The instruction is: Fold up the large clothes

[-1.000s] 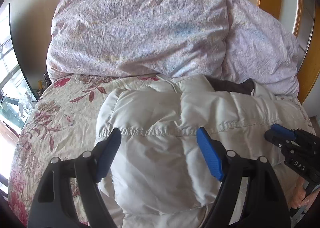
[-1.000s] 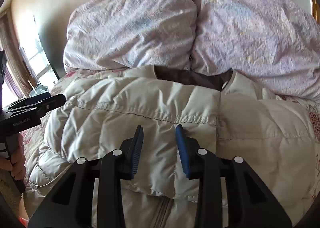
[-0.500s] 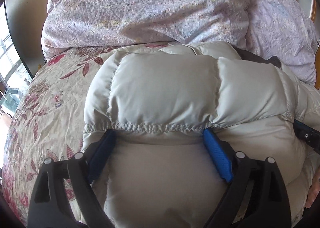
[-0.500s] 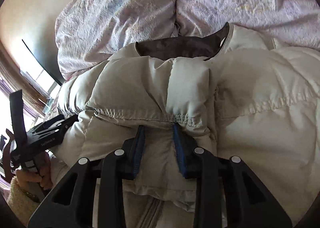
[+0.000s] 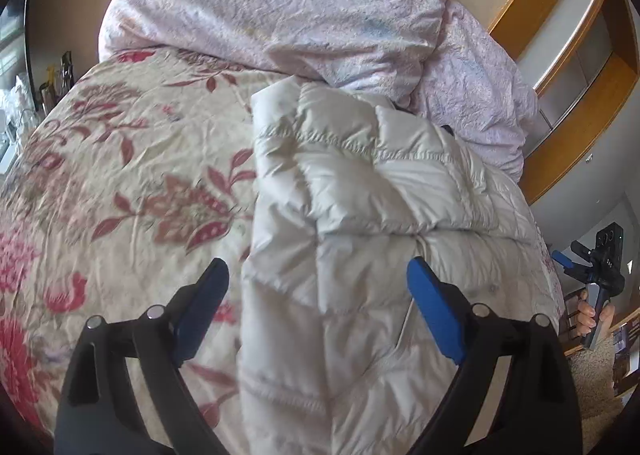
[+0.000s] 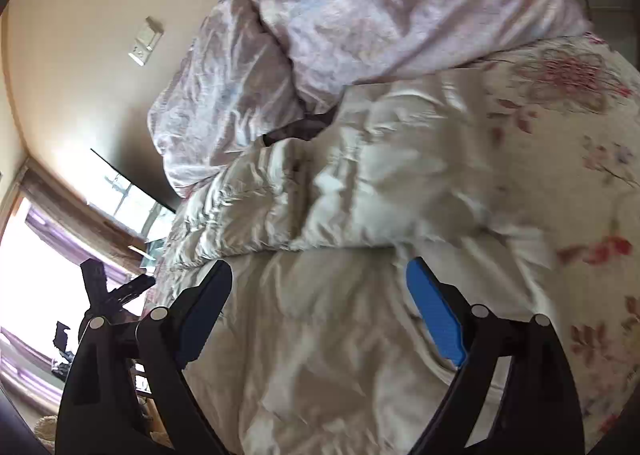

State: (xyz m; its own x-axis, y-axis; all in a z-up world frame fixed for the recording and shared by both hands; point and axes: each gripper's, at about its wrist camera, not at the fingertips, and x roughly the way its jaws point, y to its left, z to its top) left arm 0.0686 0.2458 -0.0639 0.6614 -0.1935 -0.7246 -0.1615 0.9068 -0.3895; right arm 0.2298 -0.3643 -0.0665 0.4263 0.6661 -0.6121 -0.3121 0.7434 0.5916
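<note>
Left wrist view: left gripper (image 5: 316, 275) wide open, nothing between the pads, hovering over the cream puffer jacket (image 5: 380, 223). Jacket lies on the floral bedspread (image 5: 120, 159), collar end against the lilac pillows (image 5: 280, 3), one quilted panel folded over the body, likely a finished side fold. Right gripper (image 6: 318, 275) also wide open above the jacket, gripping nothing. Versus half a second ago: both grippers were down on the stitched seam, right one nearly closed on it; now both have released and backed off.
</note>
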